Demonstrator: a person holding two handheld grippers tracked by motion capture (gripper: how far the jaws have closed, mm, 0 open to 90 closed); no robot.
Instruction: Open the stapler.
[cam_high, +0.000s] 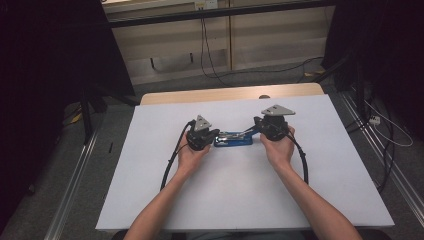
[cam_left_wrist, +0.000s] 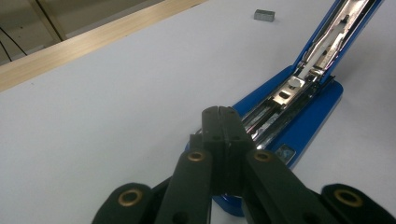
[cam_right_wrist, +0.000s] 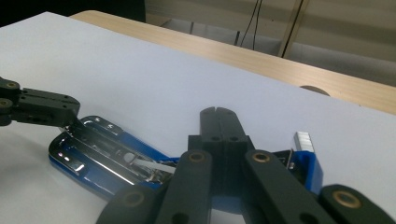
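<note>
Because its top arm has been swung open, the blue stapler (cam_high: 233, 139) near the middle of the white table (cam_high: 150, 200) is laid out with its metal staple channel exposed. Its base is pinned by the left gripper (cam_left_wrist: 222, 122), whose jaws are closed flat together. The raised arm is propped by the right gripper (cam_right_wrist: 219, 122), likewise closed. A small staple block (cam_left_wrist: 264, 15) is left lying well apart from the stapler, probably for loading

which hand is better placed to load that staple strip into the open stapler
Right, probably. The staple strip lies beside the right gripper, while the left gripper, jaws shut, rests on the blue stapler base, steadying it.
</note>
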